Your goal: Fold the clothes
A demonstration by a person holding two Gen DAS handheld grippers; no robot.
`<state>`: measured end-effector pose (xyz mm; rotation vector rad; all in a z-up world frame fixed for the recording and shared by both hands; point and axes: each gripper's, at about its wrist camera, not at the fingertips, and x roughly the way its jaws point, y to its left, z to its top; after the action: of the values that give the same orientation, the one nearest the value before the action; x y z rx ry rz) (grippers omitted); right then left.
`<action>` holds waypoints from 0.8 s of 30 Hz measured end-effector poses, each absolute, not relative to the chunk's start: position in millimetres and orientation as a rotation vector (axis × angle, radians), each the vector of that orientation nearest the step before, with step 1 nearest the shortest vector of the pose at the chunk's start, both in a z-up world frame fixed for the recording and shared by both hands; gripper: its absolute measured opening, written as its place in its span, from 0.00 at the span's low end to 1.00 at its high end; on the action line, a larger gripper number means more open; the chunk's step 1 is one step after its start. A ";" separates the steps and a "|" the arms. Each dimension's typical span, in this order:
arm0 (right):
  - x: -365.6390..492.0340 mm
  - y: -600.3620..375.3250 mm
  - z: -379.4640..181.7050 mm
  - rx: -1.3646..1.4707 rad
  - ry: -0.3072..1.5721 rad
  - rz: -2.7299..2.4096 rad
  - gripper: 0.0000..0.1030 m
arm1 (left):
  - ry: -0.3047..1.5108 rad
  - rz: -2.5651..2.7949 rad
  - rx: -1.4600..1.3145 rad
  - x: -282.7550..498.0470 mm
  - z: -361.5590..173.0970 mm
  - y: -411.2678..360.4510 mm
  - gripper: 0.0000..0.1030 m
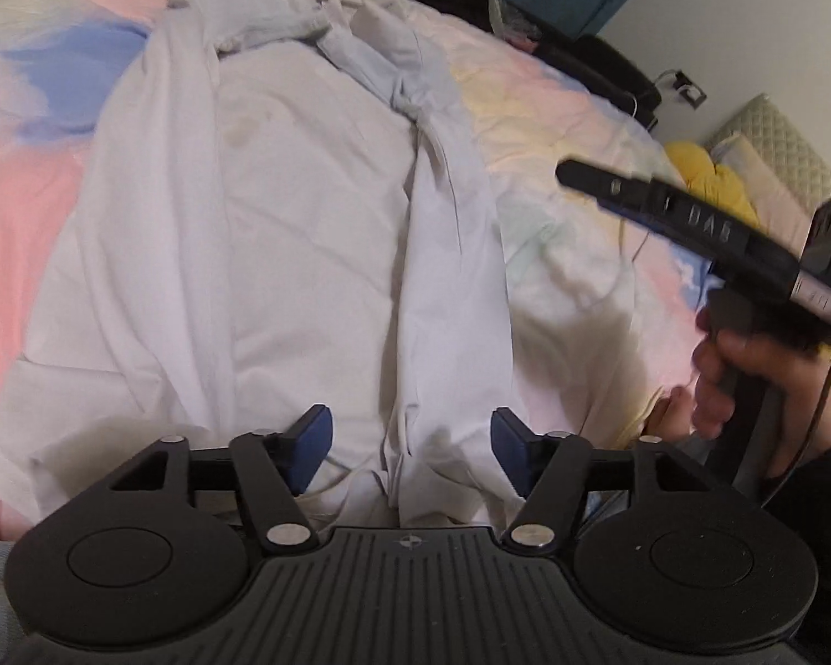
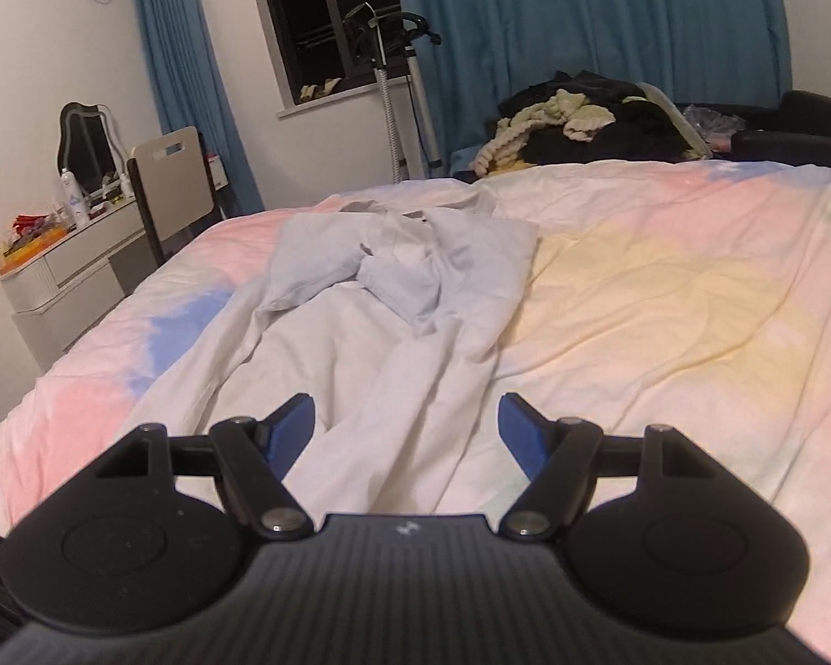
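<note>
White shirt (image 1: 304, 255) is seen spread lengthwise over the pastel quilt (image 1: 16, 221), its collar end bunched toward 12 o'clock and its hem toward 6 o'clock in the left wrist view. A long raised fold (image 1: 449, 299) is seen running down the garment right of centre. The left gripper (image 1: 413, 451) is held wide open just above the hem, with nothing between its blue pads (image 1: 310, 443). The right gripper (image 2: 407, 432) is likewise spread wide and empty, raised over the lower part of the shirt (image 2: 360, 343); from the left camera it is seen at 3 o'clock, gripped by the right hand (image 1: 748, 382).

Folding is judged barely begun. Several risks are foreseen. If only the top layer of the ridge is pinched, the cloth beneath could be dragged and the crease worsened. If the loose quilt is caught with the hem, it could be lifted too. With the collar end left crumpled, an uneven fold could result.
</note>
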<state>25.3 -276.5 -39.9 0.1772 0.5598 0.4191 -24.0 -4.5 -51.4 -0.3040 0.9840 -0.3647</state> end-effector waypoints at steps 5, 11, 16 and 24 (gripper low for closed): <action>24.3 -269.0 -48.1 0.244 0.607 0.473 0.72 | 0.917 -0.274 -0.332 -18.5 -20.6 37.0 0.80; 25.9 -264.6 -57.5 0.335 0.684 0.509 0.72 | 0.904 -0.100 -0.282 5.0 -9.6 86.9 0.82; 19.9 -270.0 -59.9 0.411 0.752 0.469 0.72 | 1.030 -0.017 -0.382 23.6 -30.5 110.7 0.82; 10.7 -280.1 -81.3 0.489 1.051 0.439 0.79 | 1.131 -0.016 -0.163 32.4 -46.3 86.0 0.82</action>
<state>10.7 -280.1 -81.3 0.4886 1.0505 0.4390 32.4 86.0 -46.3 -0.1627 1.1309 -0.0158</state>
